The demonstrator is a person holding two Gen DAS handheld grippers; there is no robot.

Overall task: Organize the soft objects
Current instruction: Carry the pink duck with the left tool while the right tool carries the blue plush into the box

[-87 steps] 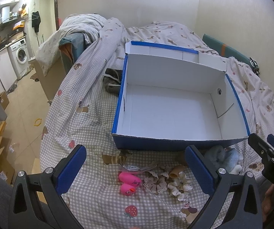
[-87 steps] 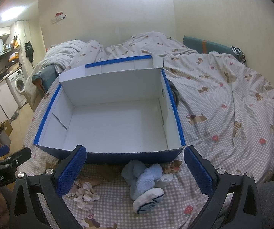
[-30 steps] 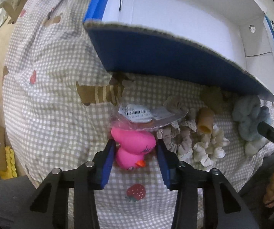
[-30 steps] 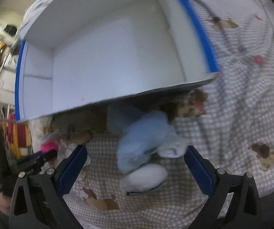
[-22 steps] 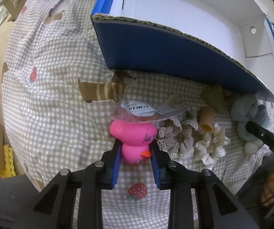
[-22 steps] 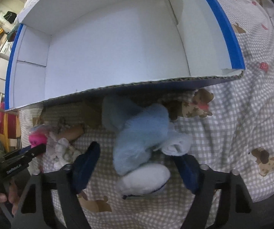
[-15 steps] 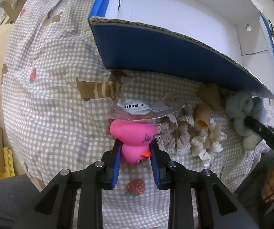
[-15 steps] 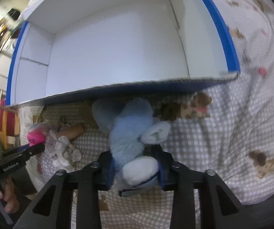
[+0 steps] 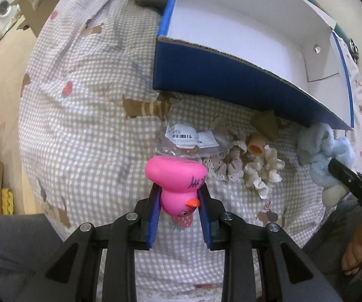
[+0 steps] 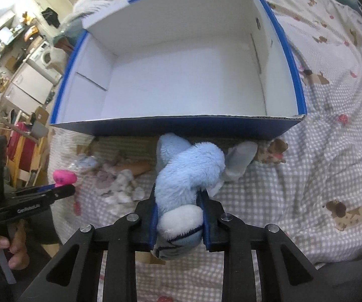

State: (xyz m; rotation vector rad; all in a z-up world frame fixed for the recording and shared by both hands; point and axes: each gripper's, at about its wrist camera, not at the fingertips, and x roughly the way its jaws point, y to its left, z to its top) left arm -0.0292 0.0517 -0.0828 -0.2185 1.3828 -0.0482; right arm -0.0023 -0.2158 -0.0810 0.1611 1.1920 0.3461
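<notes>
My left gripper (image 9: pixel 180 197) is shut on a pink rubber duck (image 9: pixel 177 182) and holds it above the checked bedspread. The duck also shows in the right wrist view (image 10: pixel 64 177). My right gripper (image 10: pixel 178 205) is shut on a light blue plush toy (image 10: pixel 186 173), lifted just in front of the box. The plush also shows in the left wrist view (image 9: pixel 324 151). An open blue cardboard box (image 10: pixel 170 127) with a white empty inside stands on the bed ahead of both grippers; it also shows in the left wrist view (image 9: pixel 231 75).
On the bedspread (image 9: pixel 85 125) in front of the box lie a clear bag with a barcode label (image 9: pixel 186 138), beige lace scrunchies (image 9: pixel 227 163), a cream ruffled scrunchie (image 9: pixel 262 173) and a tan piece (image 9: pixel 256 147). The bed's edge drops to the floor at left.
Both grippers came down from a higher view, closed on the duck and the plush, and have since lifted them off the bedspread, tilting back toward the box.
</notes>
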